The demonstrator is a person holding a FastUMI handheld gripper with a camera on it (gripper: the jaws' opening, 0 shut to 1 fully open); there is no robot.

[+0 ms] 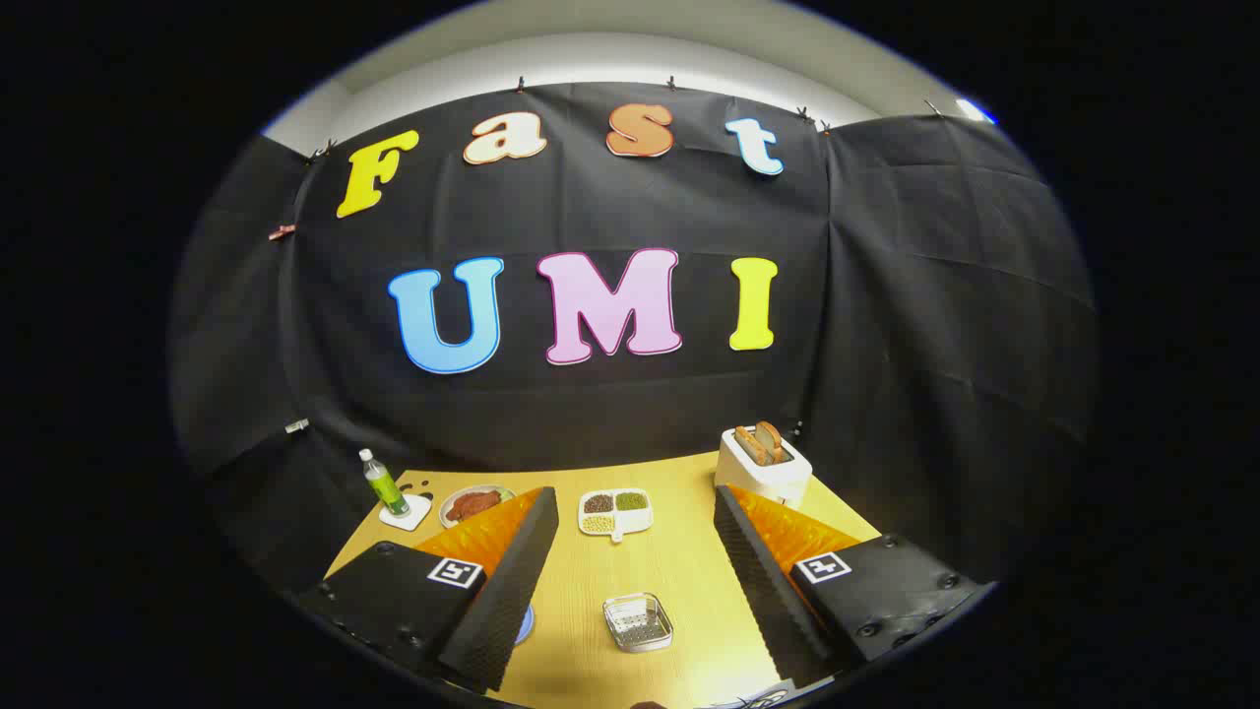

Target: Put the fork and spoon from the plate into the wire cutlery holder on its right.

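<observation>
My gripper (633, 494) is held high over the wooden table (689, 581), open wide, with nothing between its black ribbed fingers (512, 581). The wire cutlery holder (638, 622), a small square metal basket, stands on the table between the fingers, close to the near edge. Just left of it a blue plate rim (528, 624) peeks out from behind the left finger, which hides the rest of the plate. I cannot make out a fork or spoon.
A white toaster (764, 465) with bread slices stands beyond the right finger. A divided white dish (615, 512) of beans lies ahead of the fingertips. Further left are a plate of meat (474, 504) and a green bottle (383, 483) on a coaster.
</observation>
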